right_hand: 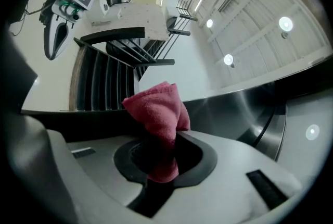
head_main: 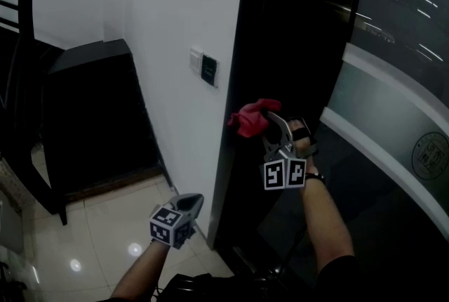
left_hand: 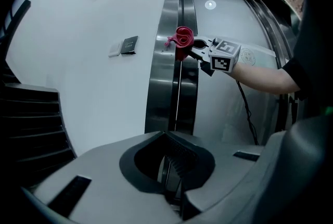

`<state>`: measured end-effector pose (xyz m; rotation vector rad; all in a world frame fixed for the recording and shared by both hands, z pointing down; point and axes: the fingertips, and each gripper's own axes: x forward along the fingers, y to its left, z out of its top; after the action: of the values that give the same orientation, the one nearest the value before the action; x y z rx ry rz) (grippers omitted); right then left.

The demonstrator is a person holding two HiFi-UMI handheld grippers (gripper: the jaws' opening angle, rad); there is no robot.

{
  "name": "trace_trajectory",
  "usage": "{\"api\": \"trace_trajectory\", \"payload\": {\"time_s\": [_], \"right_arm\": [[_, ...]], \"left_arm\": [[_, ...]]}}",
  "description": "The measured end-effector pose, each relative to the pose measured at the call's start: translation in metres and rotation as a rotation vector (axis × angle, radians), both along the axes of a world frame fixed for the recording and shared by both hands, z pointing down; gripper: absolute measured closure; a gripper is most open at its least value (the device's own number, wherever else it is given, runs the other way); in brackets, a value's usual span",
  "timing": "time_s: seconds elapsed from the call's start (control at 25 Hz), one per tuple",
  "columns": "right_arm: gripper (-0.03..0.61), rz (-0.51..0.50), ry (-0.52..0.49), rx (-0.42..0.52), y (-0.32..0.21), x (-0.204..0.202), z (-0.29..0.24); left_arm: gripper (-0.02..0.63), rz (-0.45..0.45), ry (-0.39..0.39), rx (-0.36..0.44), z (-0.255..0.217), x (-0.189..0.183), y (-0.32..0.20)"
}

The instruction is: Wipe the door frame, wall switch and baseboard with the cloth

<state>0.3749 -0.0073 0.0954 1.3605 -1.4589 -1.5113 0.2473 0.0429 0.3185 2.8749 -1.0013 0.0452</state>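
A red cloth is bunched in my right gripper, which is shut on it and presses it against the dark metal door frame at about mid height. In the right gripper view the cloth sticks up out of the jaws of the right gripper, with the brushed metal frame just beyond. The wall switch sits on the white wall, up and left of the cloth. My left gripper hangs low near the wall corner, shut and empty. It faces the frame, switch and cloth.
A black chair and a dark cabinet stand left of the wall on a glossy tiled floor. A glass panel lies right of the frame. A black cable hangs below the right arm.
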Motion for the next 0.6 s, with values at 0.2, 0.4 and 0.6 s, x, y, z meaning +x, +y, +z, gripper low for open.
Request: {"api": "trace_trajectory", "payload": {"time_s": [0.2, 0.4, 0.6], "right_arm": [[0.517, 0.018, -0.038, -0.055, -0.001, 0.004, 0.031], [0.517, 0.026, -0.021, -0.103, -0.001, 0.003, 0.06], [0.517, 0.016, 0.008, -0.129, -0.003, 0.001, 0.087]], "left_arm": [[0.621, 0.008, -0.019, -0.04, 0.013, -0.001, 0.004], [0.621, 0.023, -0.011, -0.062, 0.02, 0.006, 0.003], [0.621, 0.03, -0.012, -0.065, 0.021, 0.009, 0.001]]}}
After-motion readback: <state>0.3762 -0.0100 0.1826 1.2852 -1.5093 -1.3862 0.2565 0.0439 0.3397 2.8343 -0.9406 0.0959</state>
